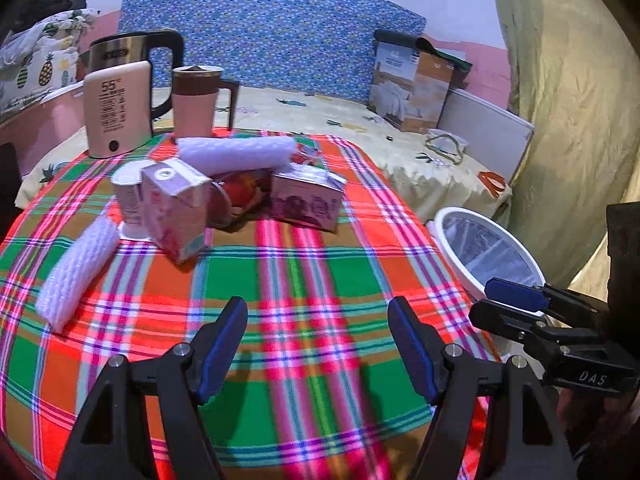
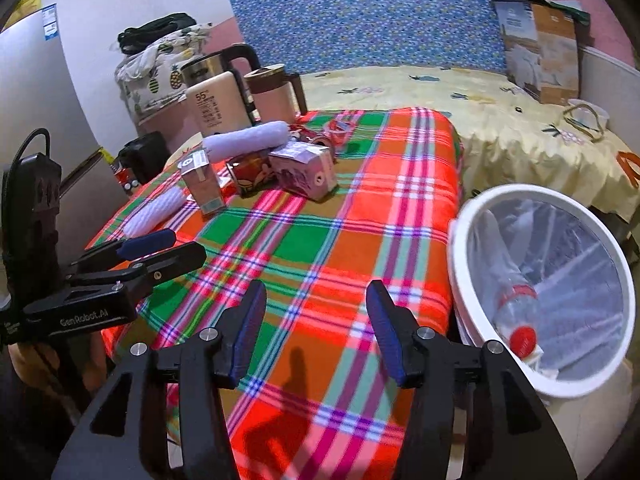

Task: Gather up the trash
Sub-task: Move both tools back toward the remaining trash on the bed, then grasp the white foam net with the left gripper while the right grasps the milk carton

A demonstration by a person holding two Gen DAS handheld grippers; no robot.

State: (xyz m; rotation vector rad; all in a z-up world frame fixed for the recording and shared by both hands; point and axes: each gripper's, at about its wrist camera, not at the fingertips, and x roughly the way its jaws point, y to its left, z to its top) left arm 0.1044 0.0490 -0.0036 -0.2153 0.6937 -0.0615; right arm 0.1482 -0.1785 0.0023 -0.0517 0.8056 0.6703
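Trash lies in a cluster on the plaid tablecloth (image 1: pixel 304 280): an upright pink carton (image 1: pixel 176 208), a purple carton on its side (image 1: pixel 308 200), a red can on its side (image 1: pixel 240 196), a white cup (image 1: pixel 128 200) and two white foam rolls (image 1: pixel 76 268) (image 1: pixel 236 152). The cluster also shows in the right wrist view (image 2: pixel 256 172). A white bin with a clear liner (image 2: pixel 544 288) stands at the table's right edge and holds a plastic bottle (image 2: pixel 516 312). My left gripper (image 1: pixel 318 316) is open and empty above the near cloth. My right gripper (image 2: pixel 316 300) is open and empty near the bin.
A steel kettle (image 1: pixel 132 52), a cream box marked 55 (image 1: pixel 116 112) and a pink mug (image 1: pixel 196 100) stand at the table's back left. A bed with a yellow sheet (image 1: pixel 360 120) lies behind, with a cardboard box (image 1: pixel 412 84) on it. A curtain (image 1: pixel 572 120) hangs at right.
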